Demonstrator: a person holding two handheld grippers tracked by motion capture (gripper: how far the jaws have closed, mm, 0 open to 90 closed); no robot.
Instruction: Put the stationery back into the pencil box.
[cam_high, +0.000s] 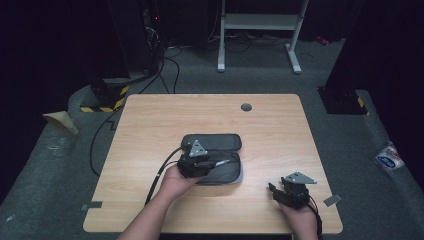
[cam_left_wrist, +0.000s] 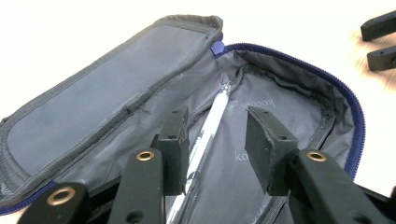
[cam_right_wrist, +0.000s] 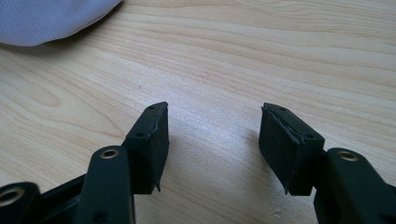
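Observation:
A dark grey pencil case (cam_high: 215, 142) with a blue zip lies open in the middle of the wooden table (cam_high: 150, 125). Its lid is folded back toward the far side. In the left gripper view the case's grey lining (cam_left_wrist: 116, 102) spreads below the jaws, and a white pen (cam_left_wrist: 212, 119) lies in it. My left gripper (cam_high: 210, 165) hovers over the open case with its jaws apart. The pen rests beside the left jaw, and neither pad presses on it (cam_left_wrist: 218, 119). My right gripper (cam_high: 272, 189) stands open over bare wood near the front right corner (cam_right_wrist: 212, 116).
A round cable hole (cam_high: 246, 107) sits near the table's far edge. Bits of grey tape (cam_high: 332, 199) mark the front corners. A white metal frame (cam_high: 260, 22) and cables stand on the floor behind. A corner of the case (cam_right_wrist: 51, 18) appears in the right gripper view.

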